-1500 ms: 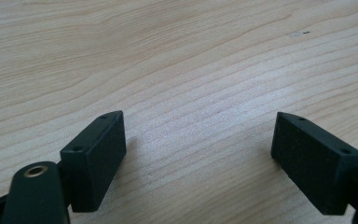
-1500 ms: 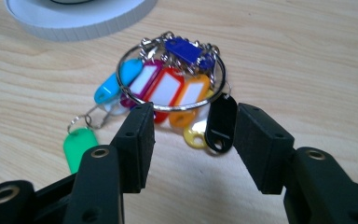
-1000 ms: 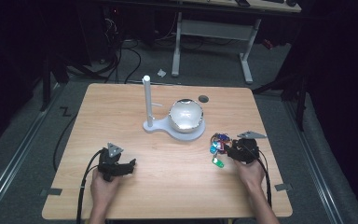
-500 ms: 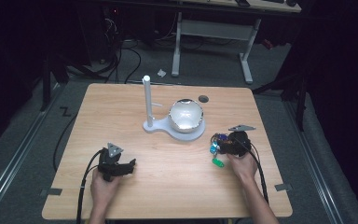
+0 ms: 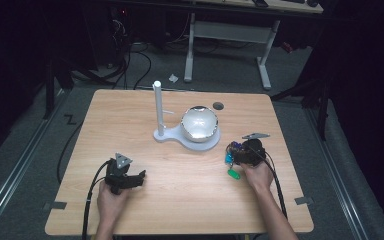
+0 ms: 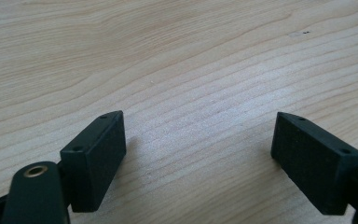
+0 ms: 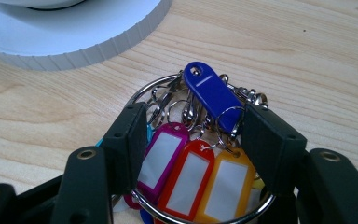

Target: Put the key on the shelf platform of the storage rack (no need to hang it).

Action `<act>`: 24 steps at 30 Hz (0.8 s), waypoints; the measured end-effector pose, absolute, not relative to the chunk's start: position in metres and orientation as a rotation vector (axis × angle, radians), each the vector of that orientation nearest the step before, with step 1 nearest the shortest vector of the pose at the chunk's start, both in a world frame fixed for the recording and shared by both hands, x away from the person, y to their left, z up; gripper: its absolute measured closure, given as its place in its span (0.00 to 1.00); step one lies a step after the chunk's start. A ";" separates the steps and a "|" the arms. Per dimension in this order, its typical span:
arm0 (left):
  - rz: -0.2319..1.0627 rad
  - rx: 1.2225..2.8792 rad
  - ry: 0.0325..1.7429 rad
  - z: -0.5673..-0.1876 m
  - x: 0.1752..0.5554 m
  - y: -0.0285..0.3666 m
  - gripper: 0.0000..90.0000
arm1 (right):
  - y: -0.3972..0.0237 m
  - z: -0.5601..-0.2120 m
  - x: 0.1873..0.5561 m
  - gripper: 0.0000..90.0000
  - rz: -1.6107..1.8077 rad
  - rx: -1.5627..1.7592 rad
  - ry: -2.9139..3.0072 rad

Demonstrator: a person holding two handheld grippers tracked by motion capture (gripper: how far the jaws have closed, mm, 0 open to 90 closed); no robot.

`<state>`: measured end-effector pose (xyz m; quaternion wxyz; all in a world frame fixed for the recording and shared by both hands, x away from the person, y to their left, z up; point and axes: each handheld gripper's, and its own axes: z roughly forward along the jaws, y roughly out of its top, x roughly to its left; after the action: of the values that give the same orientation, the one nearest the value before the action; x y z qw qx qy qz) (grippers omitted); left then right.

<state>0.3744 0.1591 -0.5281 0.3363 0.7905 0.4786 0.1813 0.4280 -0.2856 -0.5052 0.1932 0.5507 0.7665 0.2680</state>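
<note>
Your light wooden table (image 5: 130,115) carries a white stand with an upright post and a shiny dome (image 5: 199,123) near its middle. Your left gripper (image 6: 198,151) rests wide open over bare wood. Your right gripper (image 7: 193,140), part-closed, straddles a metal ring of coloured plastic key tags (image 7: 200,163) beside the stand's base.

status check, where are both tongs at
Left tongs open over bare table. Right tongs straddling key tag bunch, not clamped. White stand close ahead.
</note>
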 end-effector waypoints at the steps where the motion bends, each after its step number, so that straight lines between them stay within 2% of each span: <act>1: 0.473 2.061 1.248 -0.528 0.374 0.159 0.20 | -0.286 -0.505 0.428 0.50 0.752 1.545 2.150; 7: 0.472 2.062 1.248 -0.528 0.374 0.159 0.20 | -0.286 -0.509 0.430 0.55 0.727 1.558 2.169; 8: 0.473 2.062 1.249 -0.528 0.374 0.159 0.20 | -0.287 -0.508 0.431 0.62 0.749 1.573 2.183; 13: 0.473 2.062 1.249 -0.528 0.374 0.159 0.20 | -0.286 -0.508 0.431 0.67 0.756 1.570 2.183; 15: 0.473 2.062 1.249 -0.528 0.374 0.159 0.20 | -0.286 -0.508 0.432 0.73 0.766 1.562 2.188; 22: 0.473 2.062 1.248 -0.528 0.374 0.159 0.20 | -0.286 -0.508 0.431 0.76 0.767 1.538 2.197; 24: 0.473 2.061 1.248 -0.528 0.374 0.159 0.20 | -0.286 -0.506 0.430 0.80 0.765 1.504 2.199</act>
<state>0.3744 0.1591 -0.5281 0.3363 0.7906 0.4785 0.1813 0.4296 -0.2864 -0.5063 0.1839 0.5335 0.7797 0.2712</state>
